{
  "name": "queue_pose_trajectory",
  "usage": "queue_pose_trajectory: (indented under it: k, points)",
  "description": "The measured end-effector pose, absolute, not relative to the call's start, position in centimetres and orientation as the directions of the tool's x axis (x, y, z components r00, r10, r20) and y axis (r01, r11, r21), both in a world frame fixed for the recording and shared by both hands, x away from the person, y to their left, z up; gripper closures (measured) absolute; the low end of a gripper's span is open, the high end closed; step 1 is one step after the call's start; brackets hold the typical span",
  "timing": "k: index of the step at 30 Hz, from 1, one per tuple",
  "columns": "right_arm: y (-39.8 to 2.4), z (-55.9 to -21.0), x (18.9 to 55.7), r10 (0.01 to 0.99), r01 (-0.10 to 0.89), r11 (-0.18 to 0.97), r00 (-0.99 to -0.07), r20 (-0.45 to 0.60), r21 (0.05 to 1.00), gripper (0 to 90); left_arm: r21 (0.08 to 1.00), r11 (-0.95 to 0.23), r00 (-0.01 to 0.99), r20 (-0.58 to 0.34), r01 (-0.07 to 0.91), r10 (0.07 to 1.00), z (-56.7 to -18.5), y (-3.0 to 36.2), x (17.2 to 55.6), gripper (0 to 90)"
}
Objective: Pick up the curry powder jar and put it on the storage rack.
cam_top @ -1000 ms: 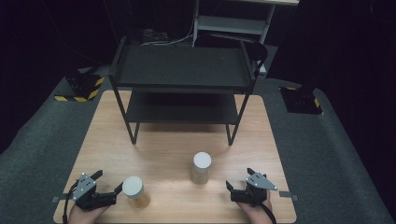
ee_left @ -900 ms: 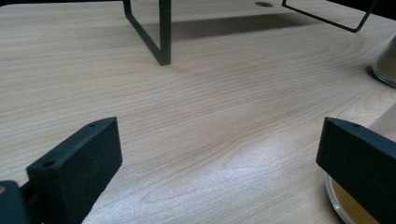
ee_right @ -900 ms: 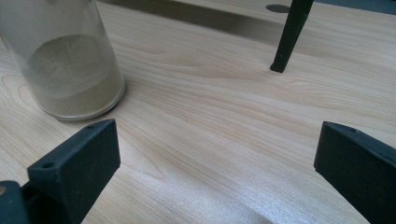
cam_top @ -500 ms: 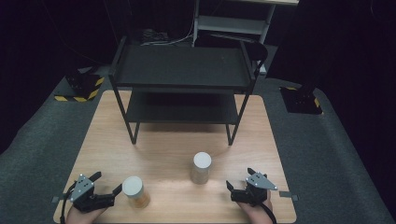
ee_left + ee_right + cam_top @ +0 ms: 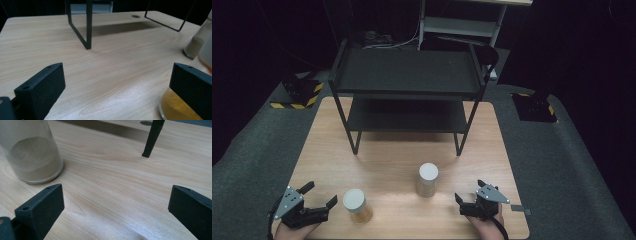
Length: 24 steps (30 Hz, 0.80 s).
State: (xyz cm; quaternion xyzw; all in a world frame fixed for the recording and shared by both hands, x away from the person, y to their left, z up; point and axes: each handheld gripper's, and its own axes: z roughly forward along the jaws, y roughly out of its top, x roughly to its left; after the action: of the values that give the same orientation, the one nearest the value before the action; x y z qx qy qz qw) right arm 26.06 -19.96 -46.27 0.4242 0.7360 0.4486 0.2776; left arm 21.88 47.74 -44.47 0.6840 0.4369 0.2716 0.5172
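Wooden table [image 5: 397, 160] holds 2 jars: amber-filled [image 5: 357, 206], beige-filled [image 5: 427, 180].

Black two-fingered left gripper [image 5: 318, 196] and right gripper [image 5: 468, 196], grey three-cornered top plates, trailing cables.

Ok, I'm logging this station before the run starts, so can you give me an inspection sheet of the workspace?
Surface: light wooden table, bare grain, no spills seen.
Job's things: white-lidded clear jar of amber contents; white-lidded clear jar of beige powder; both upright, apart.
Clutter: nothing seen.
Grippers: left tongs open beside the amber jar; right tongs open, holding nothing.
Cables: a tangle behind the black two-tier metal rack.
Surroundings: grey carpet, dark backdrop, yellow-black striped blocks.
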Motion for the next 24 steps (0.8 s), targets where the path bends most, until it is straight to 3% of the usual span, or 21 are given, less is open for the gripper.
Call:
queue_pose_trajectory:
  k: [24]
  points:
    - [-20.1,-46.3,26.2,0.873,0.378,0.234,-0.487,-0.023,0.896,0.0,0.967,-0.048,0.544,-0.1,0.25,0.833,-42.1,47.3,20.5,0.5]
